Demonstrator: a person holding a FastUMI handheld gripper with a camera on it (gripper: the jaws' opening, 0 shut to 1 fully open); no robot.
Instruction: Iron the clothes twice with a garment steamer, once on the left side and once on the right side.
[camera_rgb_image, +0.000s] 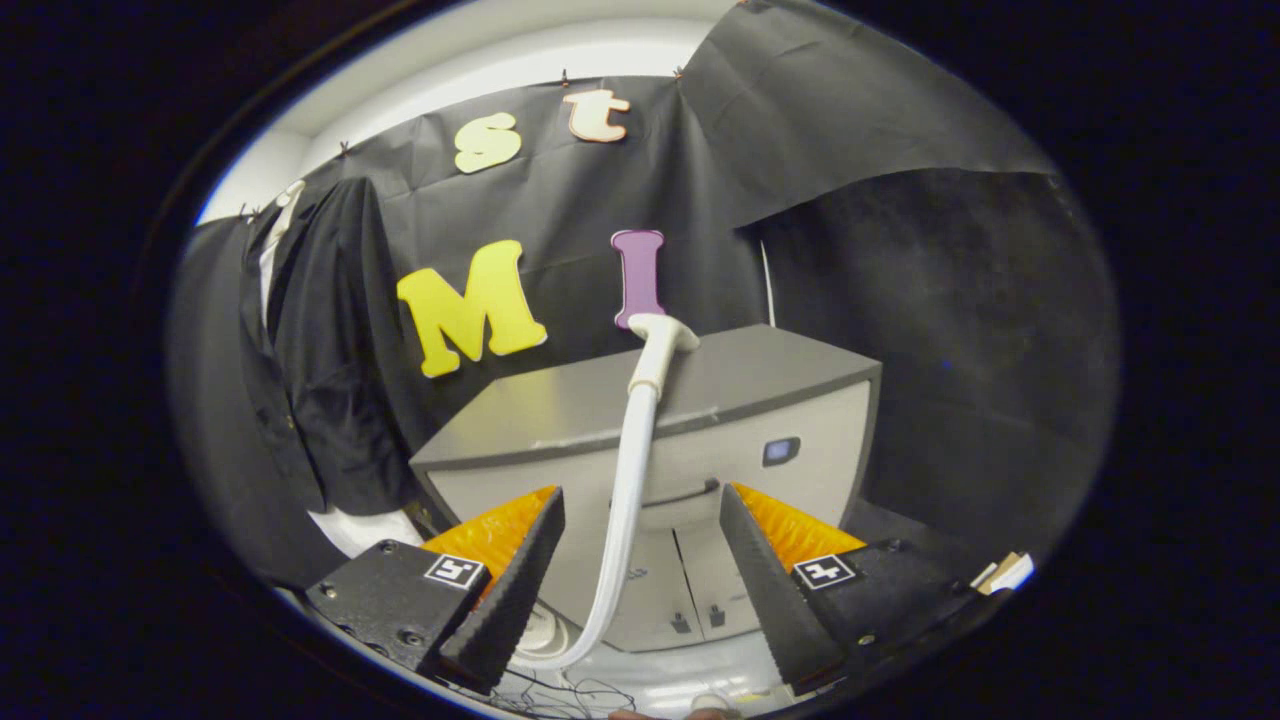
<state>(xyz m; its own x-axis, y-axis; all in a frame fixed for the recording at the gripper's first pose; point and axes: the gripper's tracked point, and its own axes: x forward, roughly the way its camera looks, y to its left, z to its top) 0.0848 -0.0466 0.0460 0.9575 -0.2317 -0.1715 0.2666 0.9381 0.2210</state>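
- Gripper (640, 520): fingers spread wide, pressing on nothing.
- Steamer hose (625, 500): white, rises through the gap between the fingers, touching neither. Its lower end curls down behind the left finger and is hidden there.
- Steamer head (660, 335): white, tops the hose, beyond the fingertips, resting on the grey cabinet's (560, 410) top near the back edge.
- Cabinet front: pale, small dark panel (780, 450) to the right; lower doors partly covered by both fingers.
- Dark garment (320, 350): hangs on the wall, well left of the fingers, apart from the steamer. White collar barely discernible at its top.
- Tangled thin wires (570, 690) below the fingers, cut off.
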